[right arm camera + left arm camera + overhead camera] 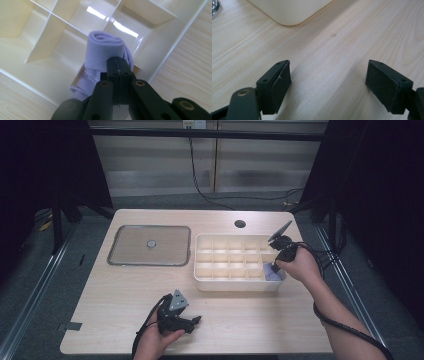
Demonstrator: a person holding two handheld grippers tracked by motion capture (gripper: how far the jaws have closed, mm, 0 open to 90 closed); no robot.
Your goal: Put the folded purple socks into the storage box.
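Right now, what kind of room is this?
Probably a lab or test room: a bare wooden table set between dark curtains, cables running across the floor, and a person working with hand-held tongs.

The high view looks forward and down on the whole table (125, 320) from the person's side. The left gripper view sits close above the tabletop, facing the near corner of the tray (289, 12) (also in the high view). The right gripper view looks closely down into that tray's near right compartment.
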